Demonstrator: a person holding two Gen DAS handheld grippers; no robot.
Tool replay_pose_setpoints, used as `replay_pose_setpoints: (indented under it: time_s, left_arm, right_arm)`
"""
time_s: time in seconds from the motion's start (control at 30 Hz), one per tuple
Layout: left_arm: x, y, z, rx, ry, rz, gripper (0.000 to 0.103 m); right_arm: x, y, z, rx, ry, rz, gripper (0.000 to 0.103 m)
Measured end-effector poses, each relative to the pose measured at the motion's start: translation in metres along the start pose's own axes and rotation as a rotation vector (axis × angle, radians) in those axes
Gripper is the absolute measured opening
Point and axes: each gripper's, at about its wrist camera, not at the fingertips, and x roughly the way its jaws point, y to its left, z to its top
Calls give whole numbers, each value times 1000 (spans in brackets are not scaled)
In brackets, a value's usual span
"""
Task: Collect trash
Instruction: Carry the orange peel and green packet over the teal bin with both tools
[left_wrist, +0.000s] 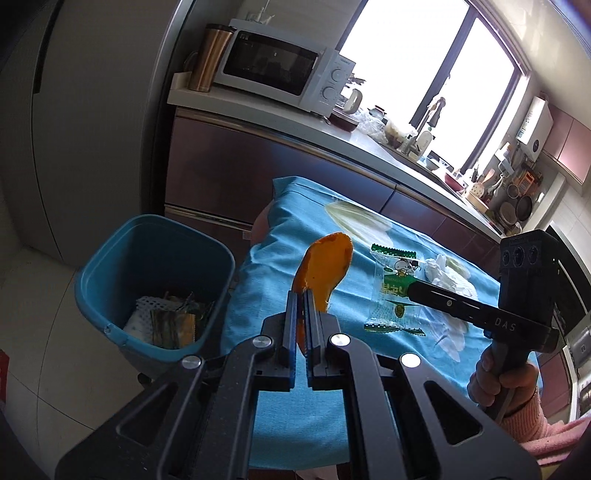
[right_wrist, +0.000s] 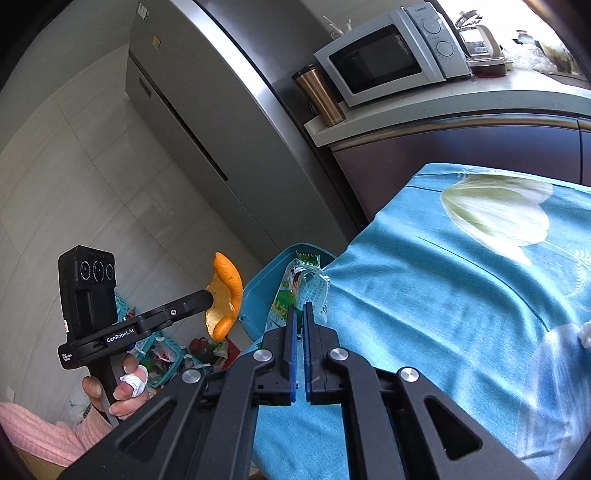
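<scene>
Left gripper (left_wrist: 301, 295) first: jaws pinched nearly together, clamped on the lower edge of an orange peel (left_wrist: 323, 267). The peel stands up and out past the fingertips, its long axis running along the fingers and tipping a little to the right. It is a curved, spoon-shaped strip, bright orange, the rind bulging on one side and a paler pith side showing from the right wrist view (right_wrist: 223, 295).

Over to the right gripper (right_wrist: 300, 312): jaws also pressed shut, this time on a snack wrapper (right_wrist: 295, 291). The wrapper sticks forward beyond the tips, long axis in line with the fingers. It is crinkled clear plastic with green zigzag ends, a cartoon figure and green print (left_wrist: 395, 291).

Outward from the jaws: a blue bin (left_wrist: 155, 280) sits down and to the left of the left fingertips, paper and wrappers already lying in its bottom. Under and right of both grippers is a table with a blue flowered cloth (right_wrist: 424, 314), a crumpled white tissue (left_wrist: 448, 273) on it just beyond the right gripper.
</scene>
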Motion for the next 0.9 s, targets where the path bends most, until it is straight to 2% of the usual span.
replay_pose_setpoints:
  time_s: [0.9]
  left_arm:
    - [-15,44,0,-63,-24,89,4]
  right_arm:
    - [51,29,14,-56,66,31,2]
